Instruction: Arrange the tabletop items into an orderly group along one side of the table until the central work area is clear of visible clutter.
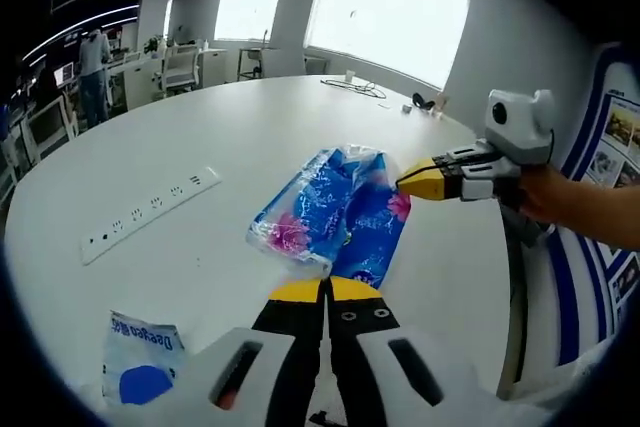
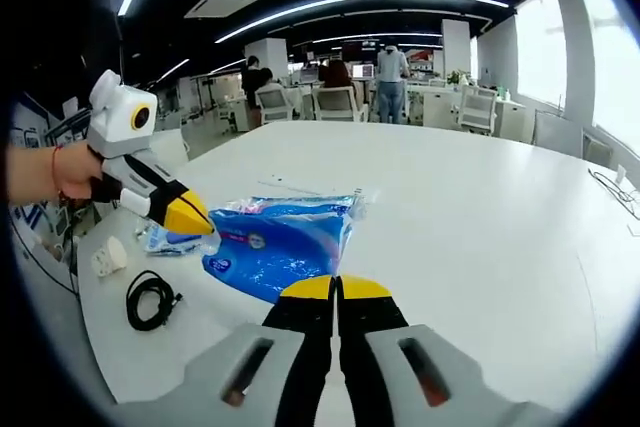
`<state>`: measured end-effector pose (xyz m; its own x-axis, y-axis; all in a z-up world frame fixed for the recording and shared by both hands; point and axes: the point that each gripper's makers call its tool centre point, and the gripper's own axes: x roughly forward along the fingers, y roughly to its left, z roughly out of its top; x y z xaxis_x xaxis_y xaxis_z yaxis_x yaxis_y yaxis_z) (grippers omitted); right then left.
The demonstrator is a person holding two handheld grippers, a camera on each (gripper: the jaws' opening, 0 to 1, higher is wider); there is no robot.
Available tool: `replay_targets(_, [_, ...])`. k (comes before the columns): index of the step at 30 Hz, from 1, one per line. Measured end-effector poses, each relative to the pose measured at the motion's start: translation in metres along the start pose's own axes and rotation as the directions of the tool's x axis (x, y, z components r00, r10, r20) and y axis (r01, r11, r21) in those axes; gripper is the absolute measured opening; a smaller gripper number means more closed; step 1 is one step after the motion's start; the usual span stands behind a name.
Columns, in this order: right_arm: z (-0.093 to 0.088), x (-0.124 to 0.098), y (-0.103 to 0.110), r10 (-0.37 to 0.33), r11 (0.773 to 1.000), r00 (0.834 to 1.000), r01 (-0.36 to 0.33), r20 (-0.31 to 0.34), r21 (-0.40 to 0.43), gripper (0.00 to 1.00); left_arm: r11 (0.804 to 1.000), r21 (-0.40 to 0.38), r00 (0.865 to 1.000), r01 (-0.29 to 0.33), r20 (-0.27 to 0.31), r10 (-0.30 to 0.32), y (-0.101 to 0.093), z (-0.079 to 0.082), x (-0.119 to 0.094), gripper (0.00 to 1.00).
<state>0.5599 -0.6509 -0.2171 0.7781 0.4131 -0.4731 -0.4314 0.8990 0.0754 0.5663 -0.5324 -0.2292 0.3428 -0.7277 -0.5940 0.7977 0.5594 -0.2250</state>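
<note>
A blue plastic tissue pack (image 1: 335,212) with pink flowers lies on the round white table (image 1: 240,137). My left gripper (image 1: 325,290) is shut, its yellow tips at the pack's near edge with nothing visibly between them. My right gripper (image 1: 403,183) comes in from the right, also shut, its tips at the pack's right edge. In the right gripper view the pack (image 2: 285,237) lies just beyond my shut right gripper (image 2: 337,287), and the left gripper (image 2: 200,222) points at the pack's left end. Whether either gripper touches the pack is unclear.
A white power strip (image 1: 150,212) lies left of the pack. A small wipes packet (image 1: 140,362) sits near my left gripper. A coiled black cable (image 2: 150,297) and a white plug (image 2: 108,257) lie near the table edge. Cables (image 1: 365,87) lie far off. People and chairs (image 2: 335,97) stand beyond.
</note>
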Motion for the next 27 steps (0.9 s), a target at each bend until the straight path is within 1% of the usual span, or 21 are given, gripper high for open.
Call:
replay_targets(7, [-0.015,0.003,-0.011,-0.015,1.0,1.0,0.016,-0.024,0.015,0.0,1.0,-0.003,1.0,0.01,-0.02,-0.01,0.001,-0.004,0.017,0.0])
replay_targets(23, [-0.038,0.015,-0.042,-0.046,0.998,0.997,0.049,-0.066,0.045,0.0,1.0,-0.02,0.999,0.017,-0.044,-0.017,0.003,-0.006,0.056,0.0])
replay_targets(27, [-0.046,0.018,-0.049,-0.051,0.997,0.996,0.055,-0.077,0.06,0.0,1.0,-0.026,0.998,0.016,-0.056,-0.017,0.005,-0.01,0.068,0.0])
